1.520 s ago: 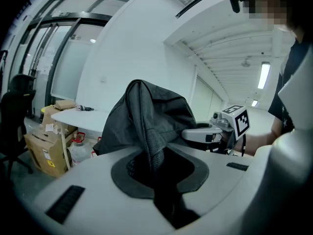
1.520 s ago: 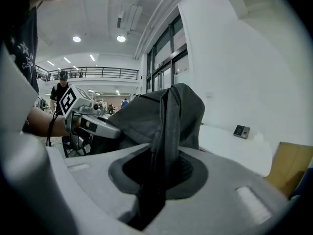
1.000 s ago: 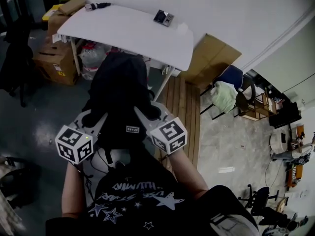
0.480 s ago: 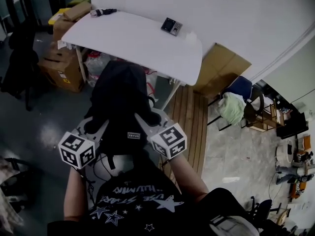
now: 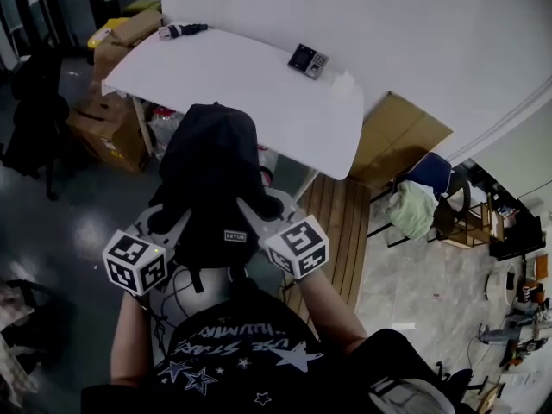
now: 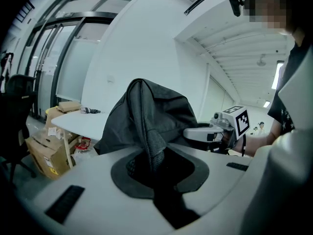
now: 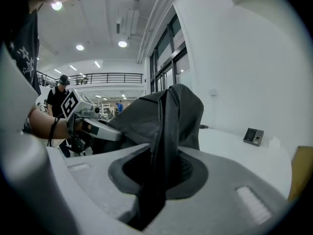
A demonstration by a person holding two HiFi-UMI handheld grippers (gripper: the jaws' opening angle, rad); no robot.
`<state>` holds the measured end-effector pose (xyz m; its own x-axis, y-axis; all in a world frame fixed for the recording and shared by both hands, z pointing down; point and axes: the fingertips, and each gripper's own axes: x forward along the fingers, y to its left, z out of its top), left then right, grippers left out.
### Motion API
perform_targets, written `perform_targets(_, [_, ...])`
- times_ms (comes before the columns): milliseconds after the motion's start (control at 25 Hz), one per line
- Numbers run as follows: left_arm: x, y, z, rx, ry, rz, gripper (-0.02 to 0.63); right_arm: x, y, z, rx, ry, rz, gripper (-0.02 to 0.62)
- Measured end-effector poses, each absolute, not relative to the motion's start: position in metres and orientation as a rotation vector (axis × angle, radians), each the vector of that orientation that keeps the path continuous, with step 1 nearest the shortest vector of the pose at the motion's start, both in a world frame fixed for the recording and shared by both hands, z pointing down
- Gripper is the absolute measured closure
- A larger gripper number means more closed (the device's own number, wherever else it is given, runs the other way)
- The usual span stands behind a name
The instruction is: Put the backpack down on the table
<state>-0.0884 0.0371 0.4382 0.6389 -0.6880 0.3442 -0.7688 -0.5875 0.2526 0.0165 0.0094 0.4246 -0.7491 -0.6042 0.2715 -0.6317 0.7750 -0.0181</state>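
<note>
The black backpack [image 5: 211,175] hangs in the air between both grippers, its top over the near edge of the white table [image 5: 259,93]. My left gripper [image 5: 166,220] is shut on a mesh-lined strap [image 6: 152,148] at the backpack's left side. My right gripper [image 5: 259,205] is shut on a dark strap [image 7: 165,151] at its right side. In the left gripper view the backpack [image 6: 151,114] bulges just beyond the jaws, with the right gripper [image 6: 215,131] past it. In the right gripper view the backpack [image 7: 168,114] fills the middle and the left gripper [image 7: 93,126] shows at the left.
A small keypad device [image 5: 308,59] lies at the table's far right and a dark handheld object [image 5: 177,31] at its far left end. Cardboard boxes [image 5: 108,123] stand under and left of the table. A chair with cloth [image 5: 414,201] is at the right.
Both grippers and the backpack have moved toward the table; the backpack's top now overlaps the table's near edge. Both grips are unchanged.
</note>
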Motion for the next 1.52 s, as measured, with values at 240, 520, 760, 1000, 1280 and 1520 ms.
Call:
perform_targets(240, [-0.076, -0.006, 0.43, 2.47, -1.202, 0.302, 0.543, 0.029, -0.036, 0.417, 0.941, -2.747, 0.155, 0.526])
perform_targets(520, [-0.06, -0.052, 0.421, 2.467, -1.262, 0.28, 0.543, 0.045, -0.084, 0.407, 0.887, -2.795, 0.108, 0.526])
perform_targets(760, [-0.052, -0.079, 0.406, 2.471, -1.313, 0.253, 0.543, 0.053, -0.114, 0.388, 0.868, -2.833, 0.053, 0.526])
perform_targets(1000, [-0.053, -0.1, 0.392, 2.494, -1.325, 0.255, 0.543, 0.053, -0.135, 0.375, 0.905, -2.851, 0.031, 0.526])
perform_targets(1280, [-0.049, -0.137, 0.388, 2.515, -1.268, 0.236, 0.543, 0.059, -0.167, 0.366, 0.975, -2.827, 0.018, 0.526])
perform_targets(1520, [-0.045, -0.174, 0.379, 2.566, -1.214, 0.221, 0.543, 0.064, -0.198, 0.354, 1.043, -2.813, -0.011, 0.527])
